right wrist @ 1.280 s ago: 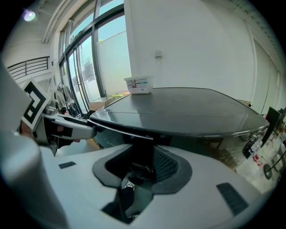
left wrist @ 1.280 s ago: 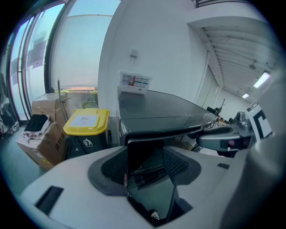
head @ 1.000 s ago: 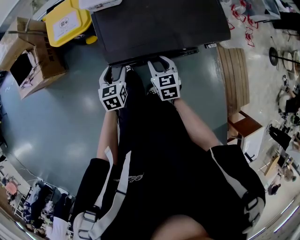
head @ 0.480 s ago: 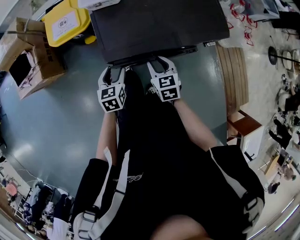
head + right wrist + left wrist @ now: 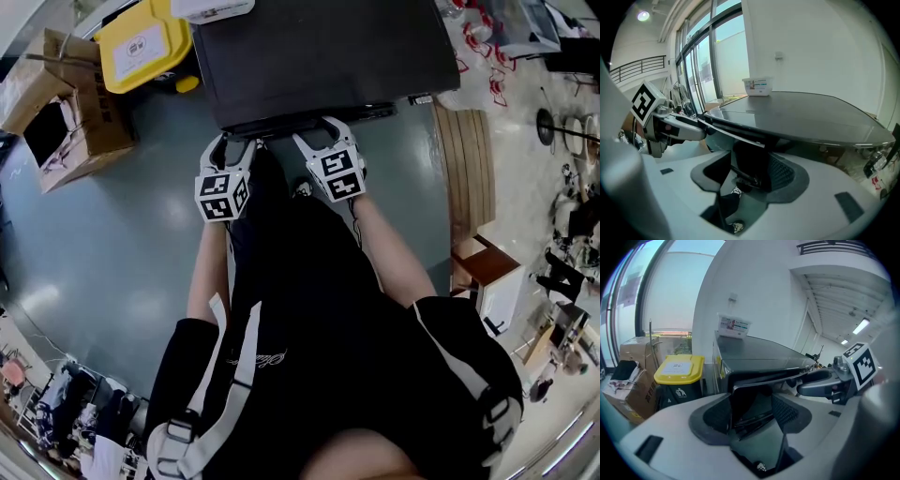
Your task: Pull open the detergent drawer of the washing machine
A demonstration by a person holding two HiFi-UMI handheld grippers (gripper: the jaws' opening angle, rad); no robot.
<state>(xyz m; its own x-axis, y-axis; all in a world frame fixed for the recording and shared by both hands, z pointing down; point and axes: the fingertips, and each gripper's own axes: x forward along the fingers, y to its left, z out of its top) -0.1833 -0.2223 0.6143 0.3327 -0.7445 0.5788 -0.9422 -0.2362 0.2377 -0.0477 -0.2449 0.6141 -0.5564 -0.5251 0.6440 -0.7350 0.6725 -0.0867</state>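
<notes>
The dark washing machine [image 5: 319,56] stands before me, seen from above. Both grippers sit at its top front edge, where a dark strip [image 5: 309,119] runs across; I cannot tell the drawer front apart in the head view. My left gripper [image 5: 232,142] is open. In the left gripper view a jutting dark panel edge [image 5: 754,380] lies between the left gripper's [image 5: 752,413] pads, apart from them. My right gripper [image 5: 319,129] has just been opening its jaws. In its own view the right gripper [image 5: 747,176] straddles the machine's front lip [image 5: 736,133], its pads not pressing on it.
A white box [image 5: 211,9] rests on the back of the machine top. To the machine's left stand a yellow-lidded bin [image 5: 141,47] and an open cardboard box [image 5: 56,103]. Wooden slats [image 5: 467,159] lie to its right. My dark-clothed legs fill the lower view.
The right gripper's jaws stand wider apart than a second ago. Both hands have stayed at the machine's front edge, the right one rolled slightly.
</notes>
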